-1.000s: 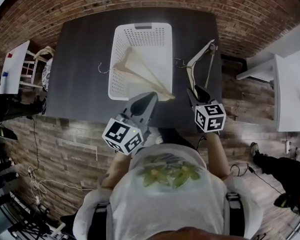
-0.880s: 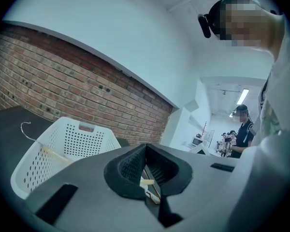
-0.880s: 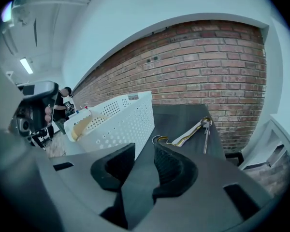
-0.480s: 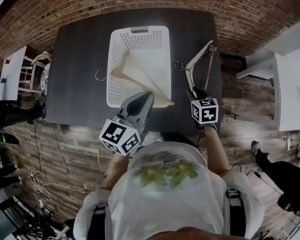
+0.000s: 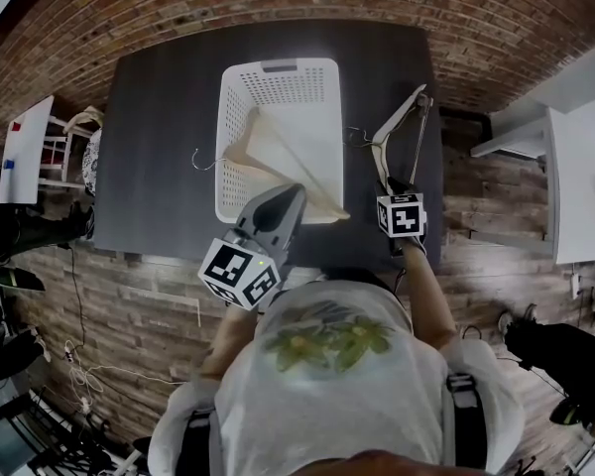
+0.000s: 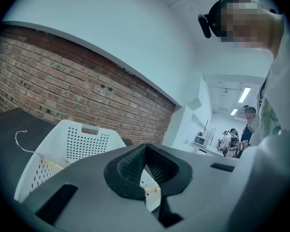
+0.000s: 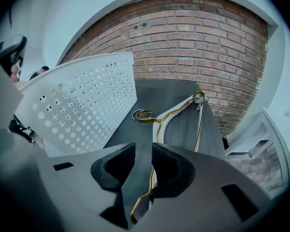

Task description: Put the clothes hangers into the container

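Head view: a white basket (image 5: pixel 278 75) in the middle of the bench (image 5: pixel 164 117), with a wooden hanger (image 5: pixel 278 155) slantwise across it, hook out over the left rim, one arm end poking past the near right corner. Just right of the basket, flat on the bench, a second hanger (image 5: pixel 397 132), gold-trimmed. Close to the basket's near edge, the left gripper (image 5: pixel 290 196); at the second hanger's near end, the right gripper (image 5: pixel 397 184), tipped downward.

Left gripper view: jaws together, nothing clamped, basket ahead and to the left.

Right gripper view: jaws apart, straddling the gold wire, wire close against the right pad, no squeeze yet.

Likely trouble: closing off-centre on so thin a wire, with a swivel or slip on the lift to follow; dragging the hook into the basket wall; nudging the half-seated wooden hanger off the rim.
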Demonstrator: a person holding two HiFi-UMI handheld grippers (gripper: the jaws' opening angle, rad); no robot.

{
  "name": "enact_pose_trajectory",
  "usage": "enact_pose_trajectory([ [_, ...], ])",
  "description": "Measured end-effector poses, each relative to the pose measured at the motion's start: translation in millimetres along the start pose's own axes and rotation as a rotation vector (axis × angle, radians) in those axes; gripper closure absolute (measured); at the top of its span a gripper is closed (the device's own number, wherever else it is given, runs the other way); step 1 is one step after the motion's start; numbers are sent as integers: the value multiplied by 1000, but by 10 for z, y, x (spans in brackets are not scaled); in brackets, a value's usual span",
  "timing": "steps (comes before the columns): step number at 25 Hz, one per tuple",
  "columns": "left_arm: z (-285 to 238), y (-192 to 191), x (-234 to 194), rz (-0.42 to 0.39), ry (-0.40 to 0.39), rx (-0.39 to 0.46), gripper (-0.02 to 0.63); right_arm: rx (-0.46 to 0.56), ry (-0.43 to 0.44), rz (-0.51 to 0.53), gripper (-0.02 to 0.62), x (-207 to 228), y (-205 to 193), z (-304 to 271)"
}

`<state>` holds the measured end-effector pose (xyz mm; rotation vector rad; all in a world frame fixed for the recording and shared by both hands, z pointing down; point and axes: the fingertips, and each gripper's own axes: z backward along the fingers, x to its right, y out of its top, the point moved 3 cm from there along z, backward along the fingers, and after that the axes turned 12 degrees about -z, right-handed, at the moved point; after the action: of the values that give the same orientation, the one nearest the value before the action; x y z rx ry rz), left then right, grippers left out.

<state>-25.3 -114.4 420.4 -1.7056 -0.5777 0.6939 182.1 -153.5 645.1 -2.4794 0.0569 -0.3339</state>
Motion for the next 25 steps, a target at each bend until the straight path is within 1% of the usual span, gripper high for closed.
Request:
enact_pose_trajectory([
  [9,46,19,-121,8,18,-4,577,-62,-84,-5,482,131,-44,-215],
  [12,46,20,-137,9,21,-5,577,-81,-95,2,482,161,-65,-292],
  [16,12,30,-150,11,18,-3,577,-104,-123,-7,482,172,7,-284],
  [21,-21,40,-154,8,11,0,577,-148,-140,-36,483,262,-82,-431],
  [22,-23,40,-154,8,10,0,577,-156,-145,-41,485,273,-90,-438],
  [25,-24,37,-164,10,11,-1,577,-168,-158,-54,520,304,-106,-469],
])
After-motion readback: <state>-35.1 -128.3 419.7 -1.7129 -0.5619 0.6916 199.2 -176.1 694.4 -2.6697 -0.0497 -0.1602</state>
